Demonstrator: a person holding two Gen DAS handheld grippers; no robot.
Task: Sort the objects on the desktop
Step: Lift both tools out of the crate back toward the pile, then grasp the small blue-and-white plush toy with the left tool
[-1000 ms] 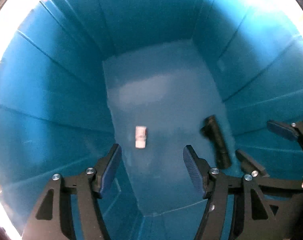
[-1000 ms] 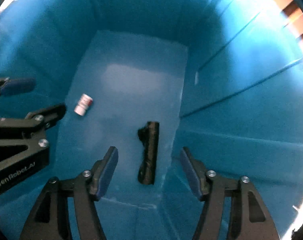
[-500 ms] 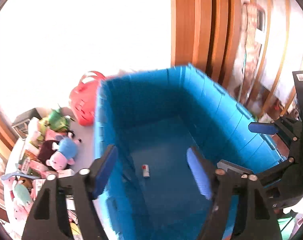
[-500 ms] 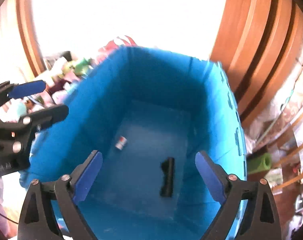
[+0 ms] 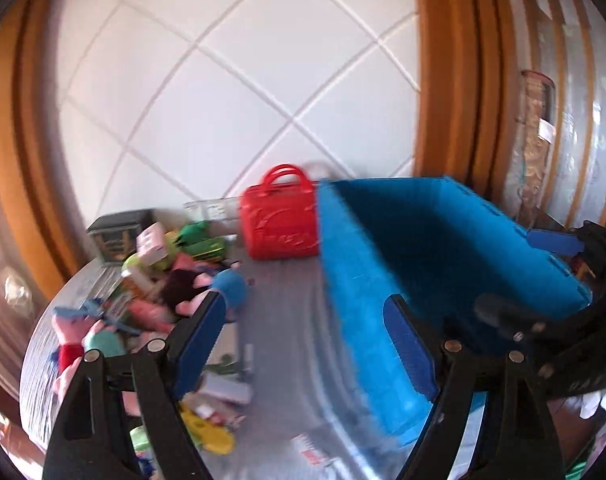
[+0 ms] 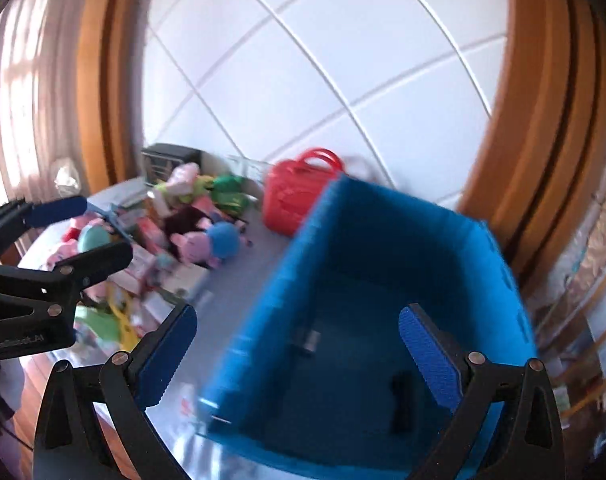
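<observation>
1. Grippers: left gripper (image 5: 303,332) and right gripper (image 6: 297,344), both spread wide, carrying nothing.
2. Blue bin (image 6: 263,312) on table (image 5: 287,296): receives sorted items; dark object (image 6: 401,404) inside.
3. Toy pile (image 5: 151,280): unsorted, beside bin.

left gripper (image 5: 305,330): jaws spread wide, nothing between them, 2 blue pads
blue bin (image 5: 383,280): on the table, its near wall just ahead of the right-hand pad
right gripper (image 5: 543,276): at the right edge over the bin, jaws apart
red handbag (image 5: 281,228): upright, touching the bin's far left corner
toy pile (image 5: 163,280): plush figures and boxes left of the bin
table (image 5: 287,304): grey surface
</observation>
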